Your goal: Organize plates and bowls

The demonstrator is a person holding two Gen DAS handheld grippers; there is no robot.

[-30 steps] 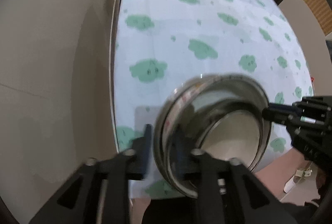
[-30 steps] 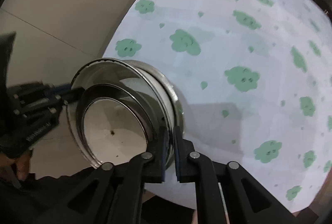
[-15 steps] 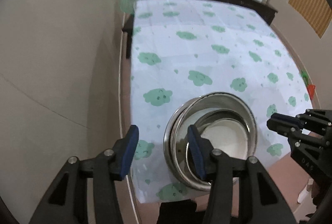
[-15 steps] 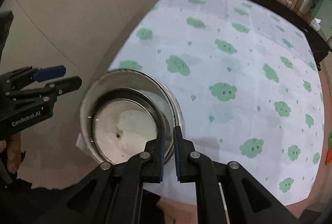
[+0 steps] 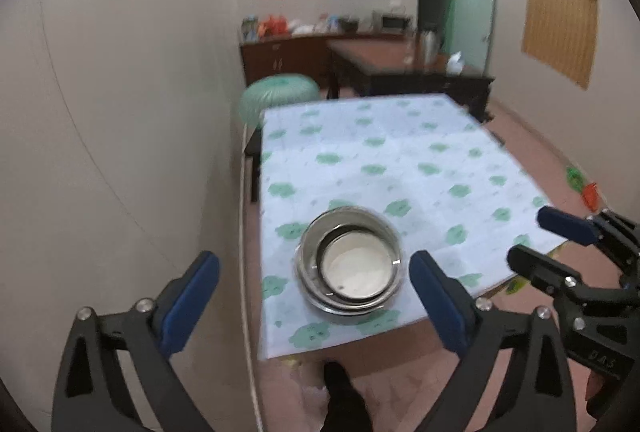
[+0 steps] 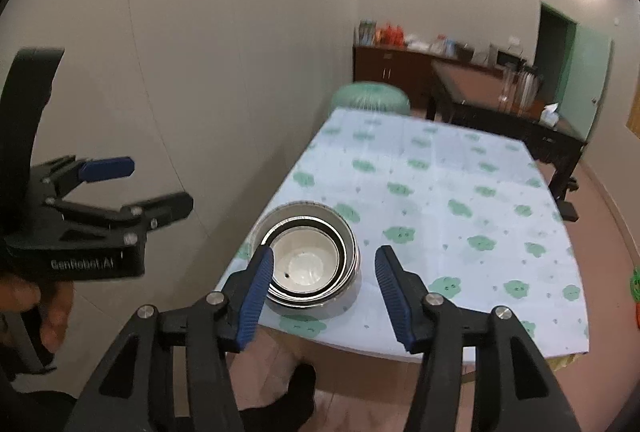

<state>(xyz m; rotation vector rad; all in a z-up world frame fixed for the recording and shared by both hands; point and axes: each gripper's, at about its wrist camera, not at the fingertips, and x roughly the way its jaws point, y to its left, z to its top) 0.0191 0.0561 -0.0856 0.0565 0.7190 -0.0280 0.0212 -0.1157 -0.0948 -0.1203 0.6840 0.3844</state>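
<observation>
Bench (image 5: 400, 151) with the cloud-print cloth: the nested stack of steel bowls with a white bowl innermost (image 5: 349, 260) now sits alone at its near-left corner, just inside the near edge. Left tool (image 5: 314, 274) and right tool (image 6: 324, 268) have both pulled up and back off the rim; jaws just opened, now apart, nothing between them. Reads as stack released. Nothing else to sort is visible on the bench.

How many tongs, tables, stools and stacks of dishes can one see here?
Tongs: 2 (left tongs, right tongs)
Tables: 2 (clothed table, wooden table)
Stools: 1 (green stool)
Stacks of dishes: 1 (nested stack)
Total: 6
</observation>
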